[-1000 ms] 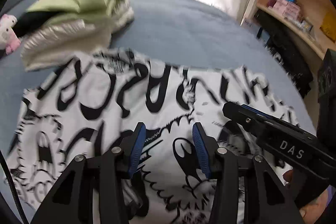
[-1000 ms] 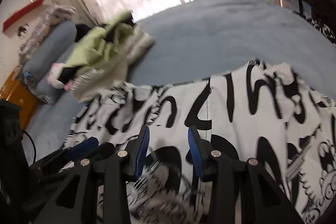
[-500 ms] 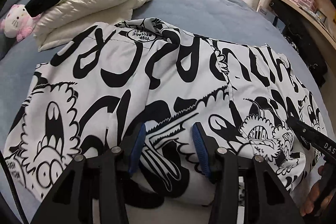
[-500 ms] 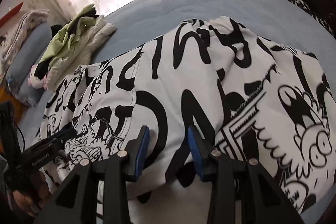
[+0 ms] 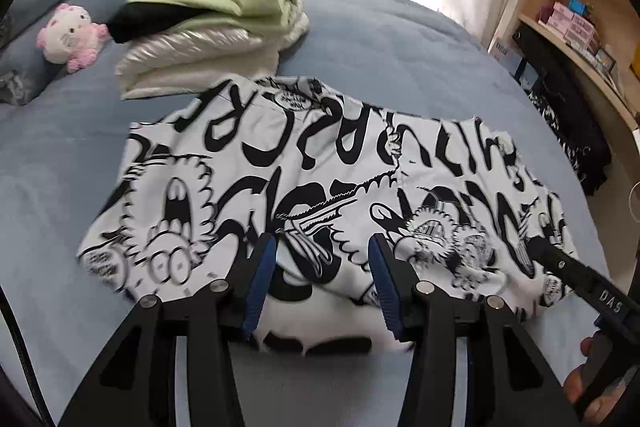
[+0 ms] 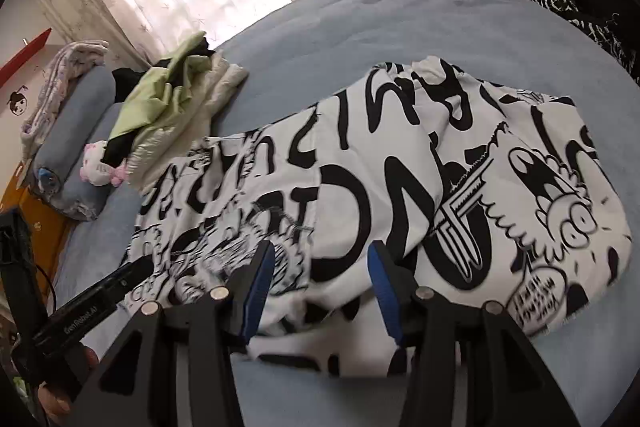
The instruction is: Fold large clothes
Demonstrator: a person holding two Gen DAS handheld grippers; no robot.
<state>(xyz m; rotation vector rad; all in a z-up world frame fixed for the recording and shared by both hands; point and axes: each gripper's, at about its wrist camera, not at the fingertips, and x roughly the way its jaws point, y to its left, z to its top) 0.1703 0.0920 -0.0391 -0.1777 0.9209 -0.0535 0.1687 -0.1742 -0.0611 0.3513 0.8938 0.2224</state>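
A large white garment with black cartoon print [image 5: 320,187] lies folded into a wide band across the blue bed [image 5: 400,47]; it also shows in the right wrist view [image 6: 400,179]. My left gripper [image 5: 322,247] is open and empty, just above the garment's near edge. My right gripper [image 6: 320,253] is open and empty over the near edge too. The right gripper's body [image 5: 580,283] shows at the garment's right end in the left wrist view. The left gripper's body [image 6: 100,295] shows at the left in the right wrist view.
A stack of folded clothes, green on silver-white [image 5: 212,15], sits at the far left of the bed [image 6: 172,107]. A pink and white plush toy [image 5: 72,35] lies by blue pillows [image 6: 76,107]. Wooden shelves [image 5: 580,7] stand at the right. Curtains hang behind.
Both grippers have drawn back and up from the garment, which now lies further off and whole in view. Both stay open and empty.
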